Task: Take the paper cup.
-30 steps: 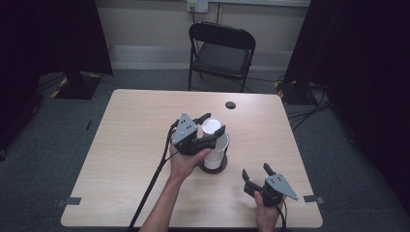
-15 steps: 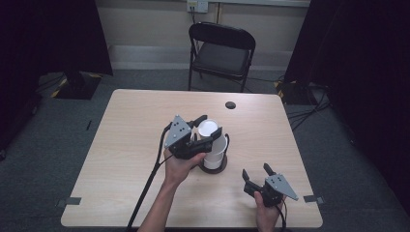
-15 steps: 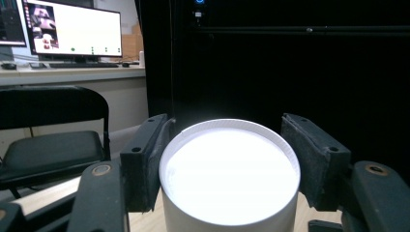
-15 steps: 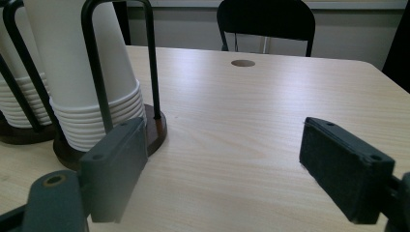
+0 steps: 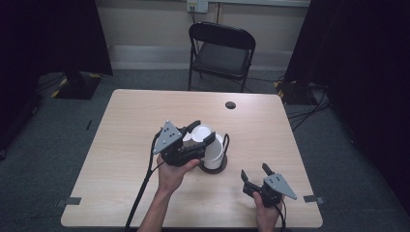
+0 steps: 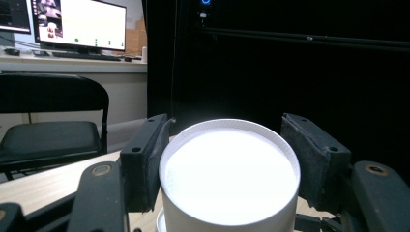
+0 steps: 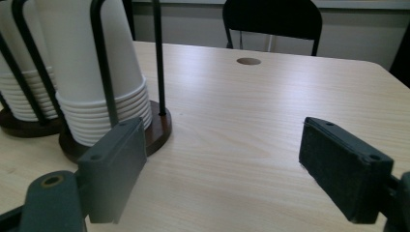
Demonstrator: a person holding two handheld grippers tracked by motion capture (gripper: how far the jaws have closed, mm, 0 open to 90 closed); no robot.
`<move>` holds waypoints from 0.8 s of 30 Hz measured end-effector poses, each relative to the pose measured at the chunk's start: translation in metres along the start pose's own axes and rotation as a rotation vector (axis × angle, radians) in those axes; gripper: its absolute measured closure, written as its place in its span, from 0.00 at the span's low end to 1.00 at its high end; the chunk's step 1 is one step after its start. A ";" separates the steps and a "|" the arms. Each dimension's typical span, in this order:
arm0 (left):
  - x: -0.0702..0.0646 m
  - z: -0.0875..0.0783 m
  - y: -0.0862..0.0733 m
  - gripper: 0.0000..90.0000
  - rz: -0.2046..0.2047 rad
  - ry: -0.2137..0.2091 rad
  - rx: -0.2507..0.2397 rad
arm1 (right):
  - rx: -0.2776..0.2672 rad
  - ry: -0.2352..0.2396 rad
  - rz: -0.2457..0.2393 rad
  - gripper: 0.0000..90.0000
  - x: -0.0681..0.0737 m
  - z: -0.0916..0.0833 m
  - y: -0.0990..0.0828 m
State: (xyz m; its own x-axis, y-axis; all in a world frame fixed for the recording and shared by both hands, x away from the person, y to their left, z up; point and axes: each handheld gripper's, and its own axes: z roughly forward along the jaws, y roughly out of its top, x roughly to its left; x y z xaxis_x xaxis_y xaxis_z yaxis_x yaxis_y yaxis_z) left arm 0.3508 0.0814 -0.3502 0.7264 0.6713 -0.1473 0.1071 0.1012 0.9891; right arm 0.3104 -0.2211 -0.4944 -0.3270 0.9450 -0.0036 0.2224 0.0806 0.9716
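The white paper cup (image 6: 228, 179) sits upside down between the pads of the left claw (image 5: 202, 137), its flat base turned toward that claw's camera, and the jaws are closed on its wall from both sides. In the high view the cup (image 5: 199, 135) rides at the top of the stack of paper cups (image 5: 215, 151), which stands in a black wire cup holder (image 5: 214, 164) just right of the bench's (image 5: 135, 121) middle. Whether it has fully cleared the cup beneath cannot be told; a pale rim shows just under it in the left claw view.

To do this step well, my judgement is that the lift should run straight along the stack's axis, clear of the holder's upright wires (image 7: 158, 58), with pressure light enough not to crush the thin wall. If a second cup clings by suction, a small twist should free it. The holder's dark round base (image 7: 154, 133) may want to tip, so a slow pull is safer.

The right claw (image 5: 255, 179) rests at about four o'clock from the holder, near it but apart, jaws standing wide with nothing between them. It could steady the base. A folding chair (image 5: 221, 50) stands beyond the bench at twelve o'clock.
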 end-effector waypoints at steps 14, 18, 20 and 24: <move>0.000 -0.014 -0.017 0.40 -0.053 0.003 0.037 | 0.004 0.056 -0.030 0.30 0.009 0.001 0.001; 0.000 -0.017 -0.020 0.40 -0.053 0.001 0.039 | -0.006 0.125 -0.045 0.36 0.022 0.000 0.004; 0.000 -0.019 -0.021 0.40 -0.061 -0.002 0.039 | -0.005 0.142 -0.060 0.40 0.026 -0.001 0.005; 0.003 -0.025 -0.027 0.40 -0.094 0.010 0.029 | -0.039 0.225 -0.085 0.47 0.039 -0.004 0.009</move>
State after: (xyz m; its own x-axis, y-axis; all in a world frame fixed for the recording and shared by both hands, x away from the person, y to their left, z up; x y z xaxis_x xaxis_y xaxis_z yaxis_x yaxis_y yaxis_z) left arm 0.3327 0.0991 -0.3774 0.7054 0.6671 -0.2394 0.1943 0.1428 0.9705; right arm 0.2963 -0.1844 -0.4850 -0.5405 0.8406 -0.0367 0.1514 0.1401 0.9785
